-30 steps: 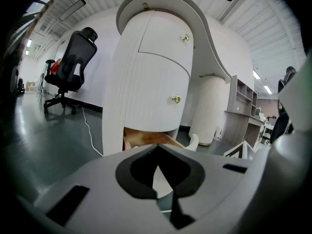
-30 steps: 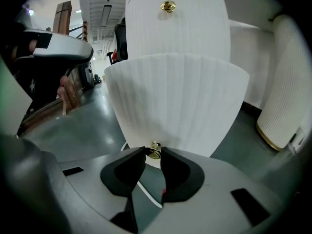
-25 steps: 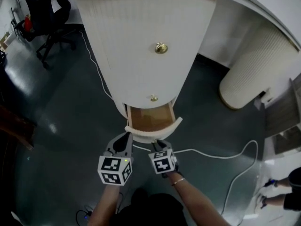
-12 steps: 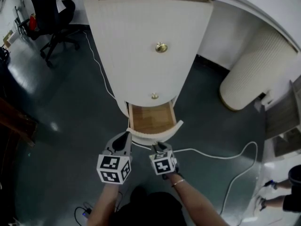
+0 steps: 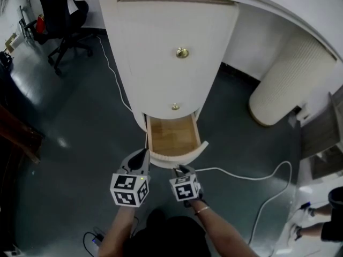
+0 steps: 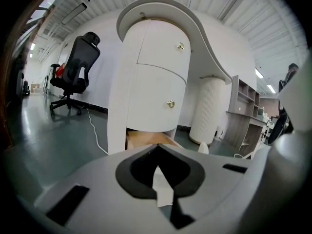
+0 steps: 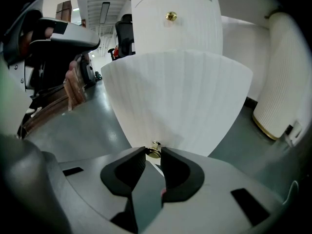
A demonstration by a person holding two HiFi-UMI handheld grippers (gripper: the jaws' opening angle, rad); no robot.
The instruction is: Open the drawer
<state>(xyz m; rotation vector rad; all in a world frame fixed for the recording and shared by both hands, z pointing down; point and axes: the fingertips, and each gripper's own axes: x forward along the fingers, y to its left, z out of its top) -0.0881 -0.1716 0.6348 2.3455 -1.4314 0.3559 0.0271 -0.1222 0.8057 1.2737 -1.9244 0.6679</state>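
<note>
Looking down from the head view, a white rounded cabinet (image 5: pixel 161 63) with a ribbed front stands on a dark grey floor (image 5: pixel 80 143), and its bottom drawer (image 5: pixel 177 155) is pulled partly out at the foot, so the bare wooden inside shows from above. The two drawer fronts above it are flush, each with a small brass knob. The left gripper (image 5: pixel 143 154) hangs just left of the open drawer's curved front, apart from it, while the right gripper (image 5: pixel 178 169) sits right up against the middle of that front. A white cable (image 5: pixel 241 173) snakes across the floor to the right, a white ribbed column (image 5: pixel 284 79) stands beyond it, and a black office chair (image 5: pixel 59 15) is at the upper left. The left gripper view has the jaws drawn together at their tips with nothing between them, and the cabinet rises ahead with the wooden drawer inside just visible at its base. The right gripper view has the ribbed drawer front filling the picture, and the two dark pads are closed on the drawer's knob (image 7: pixel 154 151), one on each side of it, partway open only by the knob's own width.
</note>
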